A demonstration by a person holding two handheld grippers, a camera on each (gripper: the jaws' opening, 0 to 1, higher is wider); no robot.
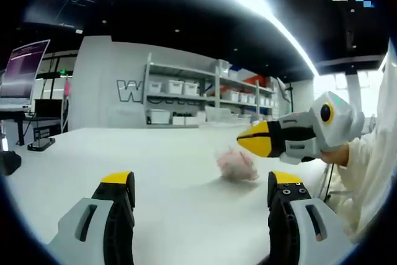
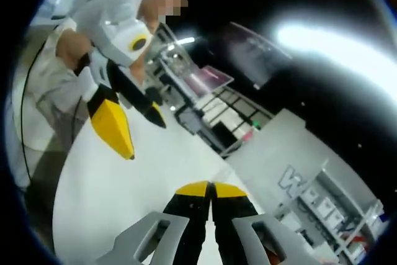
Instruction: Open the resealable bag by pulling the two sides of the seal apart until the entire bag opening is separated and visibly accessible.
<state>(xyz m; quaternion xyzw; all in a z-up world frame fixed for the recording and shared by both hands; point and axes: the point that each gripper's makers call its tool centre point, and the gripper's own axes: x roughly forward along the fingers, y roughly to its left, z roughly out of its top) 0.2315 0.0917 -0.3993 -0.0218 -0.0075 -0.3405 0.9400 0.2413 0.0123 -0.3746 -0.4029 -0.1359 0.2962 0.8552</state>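
Approach step. My left gripper [image 1: 201, 200] spread, empty. My right gripper [image 2: 211, 189] pressed together, empty. Pinkish bag [image 1: 236, 166] blurred on white table [image 1: 155, 153], untouched. Next: reach seal edges.

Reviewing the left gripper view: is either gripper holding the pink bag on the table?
No. The pink bag lies alone on the white table, beyond the open left gripper, with the right gripper above it.

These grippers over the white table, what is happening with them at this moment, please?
A person holds a gripper in each hand above the white table. The left gripper is open and holds nothing. The right gripper is shut with nothing visible between its tips. A small pinkish object, too blurred to identify, lies on the table untouched, so the opening has not started.
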